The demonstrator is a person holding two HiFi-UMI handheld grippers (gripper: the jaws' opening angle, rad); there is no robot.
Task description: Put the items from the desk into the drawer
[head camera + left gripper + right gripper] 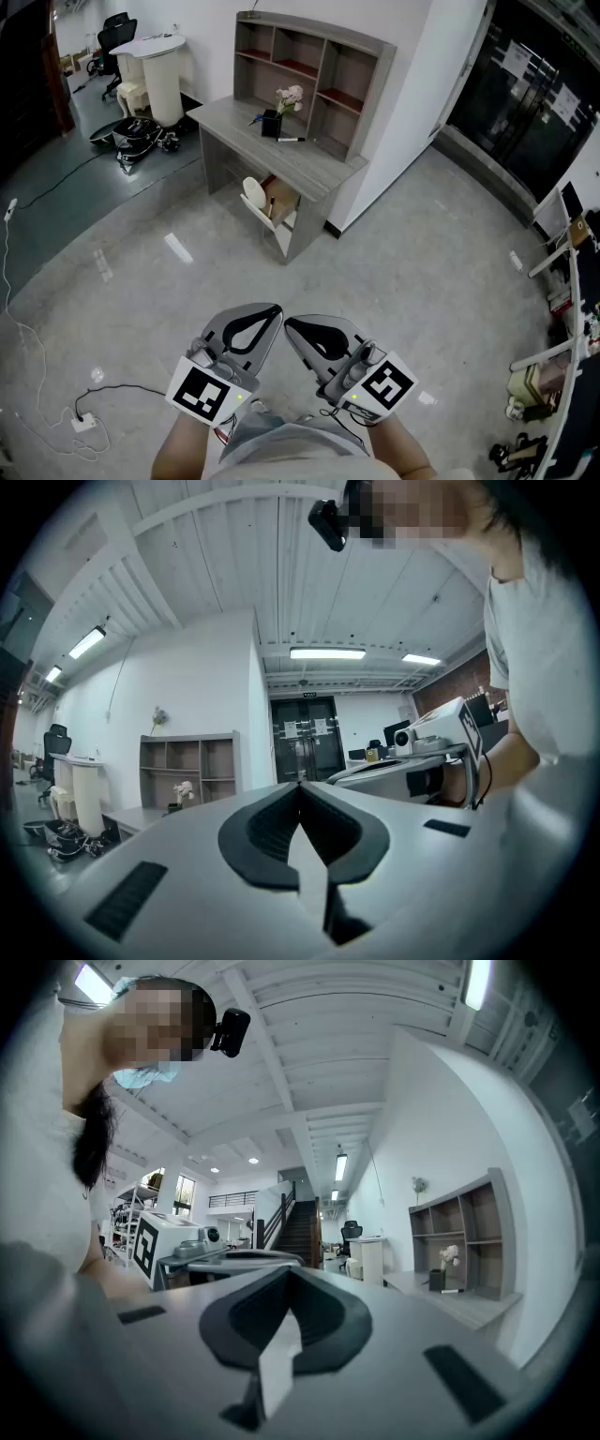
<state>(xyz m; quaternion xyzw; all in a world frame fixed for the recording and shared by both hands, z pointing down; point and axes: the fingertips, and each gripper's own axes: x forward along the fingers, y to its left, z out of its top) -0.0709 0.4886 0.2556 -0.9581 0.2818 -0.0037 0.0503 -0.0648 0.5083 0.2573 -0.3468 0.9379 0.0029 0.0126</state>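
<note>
Left gripper (277,309), right gripper (288,322) closed, empty; marker (291,139) lengthwise along desk (323,169)

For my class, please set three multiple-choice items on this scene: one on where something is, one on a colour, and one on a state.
1. Where does the flower holder stand?
A) on the desk top
B) in the drawer
C) on the floor

2. What colour is the holder?
A) red
B) black
C) yellow

3. How do the jaws of the left hand-held gripper stand?
A) wide apart
B) clamped on a pen
C) together, with nothing between them

Answers:
1 A: the head view shows the holder standing on the desk's top surface.
2 B: the holder is plainly black against the grey desk.
3 C: the left gripper view shows the two dark pads meeting at their tips, with nothing held between them.
</note>
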